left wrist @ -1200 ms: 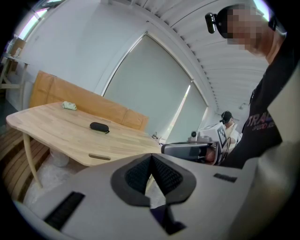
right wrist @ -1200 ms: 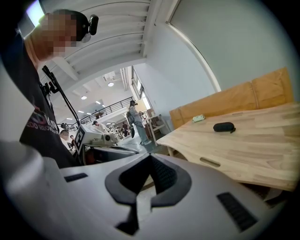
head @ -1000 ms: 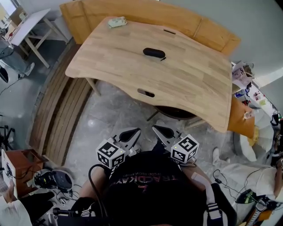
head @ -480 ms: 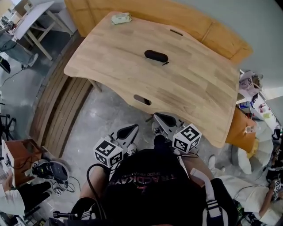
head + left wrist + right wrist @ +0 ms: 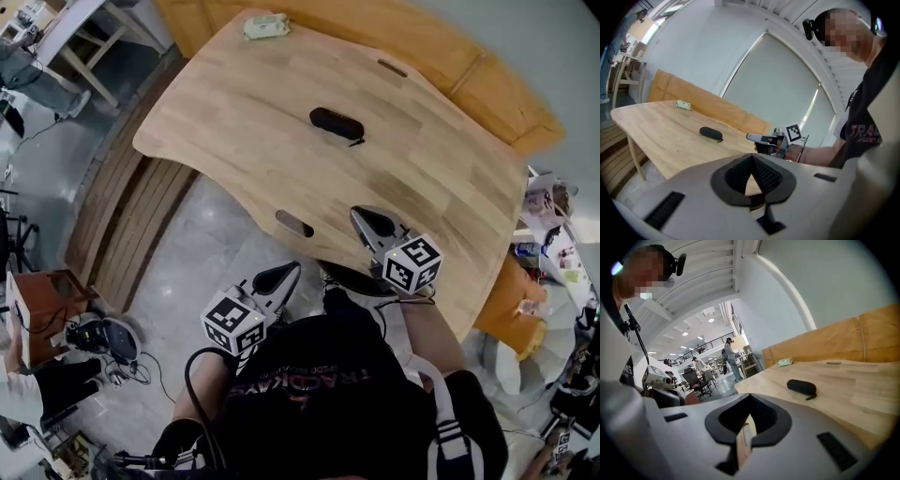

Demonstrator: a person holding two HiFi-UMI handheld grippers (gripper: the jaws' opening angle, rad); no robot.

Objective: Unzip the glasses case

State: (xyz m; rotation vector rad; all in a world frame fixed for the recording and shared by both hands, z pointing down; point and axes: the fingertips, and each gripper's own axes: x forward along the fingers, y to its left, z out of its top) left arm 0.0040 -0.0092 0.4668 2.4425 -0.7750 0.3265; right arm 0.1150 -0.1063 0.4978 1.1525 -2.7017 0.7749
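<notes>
A black oval glasses case (image 5: 336, 122) lies near the middle of the wooden table (image 5: 234, 112), its zip pull trailing to the right; it also shows in the left gripper view (image 5: 710, 133) and the right gripper view (image 5: 801, 386). My right gripper (image 5: 367, 219) is shut and empty, over the table's near edge, well short of the case. My left gripper (image 5: 277, 277) is shut and empty, still off the table over the floor. From the left gripper view the right gripper (image 5: 761, 137) appears ahead.
A small pale green object (image 5: 265, 25) lies at the table's far edge. Two slots (image 5: 293, 223) are cut in the tabletop. A wooden bench (image 5: 487, 84) runs behind the table. Cables and gear (image 5: 94, 337) lie on the floor at left; people stand far off.
Both grippers have moved forward toward the table. The right one has gone from over the floor to above the table's near edge; the left follows behind. Jaws stay shut.
</notes>
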